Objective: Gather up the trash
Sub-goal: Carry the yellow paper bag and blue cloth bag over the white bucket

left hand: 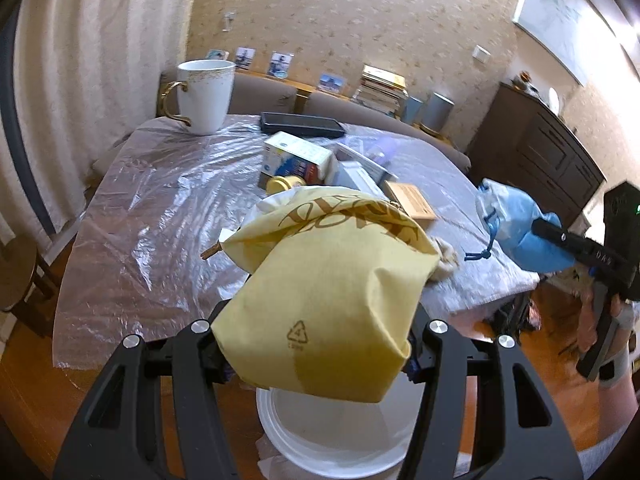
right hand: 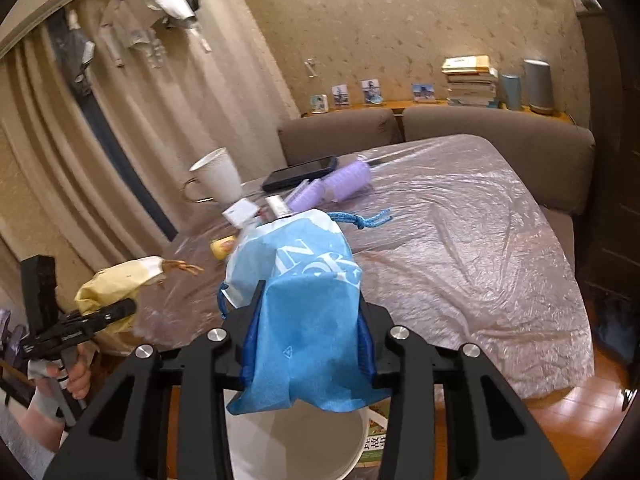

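1. Left gripper is clamped on a yellow bag, right gripper is clamped on a blue drawstring bag. Both bags are off the table, near its front edge, with a white bin sitting right below the jaws. So far so good, but plenty can still go sideways.

2. Both grips are on soft fabric, low on each bag. If the cloth slides between the pads, a bag probably flops out early and lands on the floor instead of in the bin.

3. The yellow bag looks bulky next to the bin's mouth. Let go off-centre and I'd guess it catches the rim and tips over the side.

4. The blue bag's cord dangles loose toward the clutter. It could snag the small boxes or the yellow pot and drag them along.

5. The table wears a loose plastic sheet. A swinging bag or a jaw catching it could tug the sheet, and the white mug and the dark phone sit on it.

6. Two grippers heading for one bin can bump each other, and a knock might loosen a grip.
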The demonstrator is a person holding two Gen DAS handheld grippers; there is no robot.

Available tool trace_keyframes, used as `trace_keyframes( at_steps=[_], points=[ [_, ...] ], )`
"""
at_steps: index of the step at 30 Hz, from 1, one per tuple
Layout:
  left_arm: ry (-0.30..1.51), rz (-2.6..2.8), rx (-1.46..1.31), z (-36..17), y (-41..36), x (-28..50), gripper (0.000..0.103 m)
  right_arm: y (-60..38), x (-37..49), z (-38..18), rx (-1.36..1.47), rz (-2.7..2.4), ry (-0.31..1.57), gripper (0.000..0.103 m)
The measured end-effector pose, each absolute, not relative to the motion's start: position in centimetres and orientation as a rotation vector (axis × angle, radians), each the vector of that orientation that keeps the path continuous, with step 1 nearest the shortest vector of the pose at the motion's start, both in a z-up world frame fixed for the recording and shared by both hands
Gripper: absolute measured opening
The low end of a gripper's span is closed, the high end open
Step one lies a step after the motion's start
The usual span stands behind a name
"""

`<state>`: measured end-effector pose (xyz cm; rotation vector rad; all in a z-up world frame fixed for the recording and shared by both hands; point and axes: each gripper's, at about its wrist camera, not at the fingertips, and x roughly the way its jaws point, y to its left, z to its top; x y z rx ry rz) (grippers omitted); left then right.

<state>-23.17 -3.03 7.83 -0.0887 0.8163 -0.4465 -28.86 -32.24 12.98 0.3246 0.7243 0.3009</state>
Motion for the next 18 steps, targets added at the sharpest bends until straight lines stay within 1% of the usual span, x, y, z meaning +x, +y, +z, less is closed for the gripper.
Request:
trace_keyframes(
  at_steps=[9,18],
  points=[
    [0.864,-0.578,0.004,7.6,-4.6,-27.3,0.059,-28.2,-32.7,12.6,0.319,0.424,0.813,0.038],
    [0.948,-0.648,0.04,5.2,-5.5,-29.5,0.059,-26.4,-35.0,9.5,0.356,0.454,0.927,0.038]
  ],
)
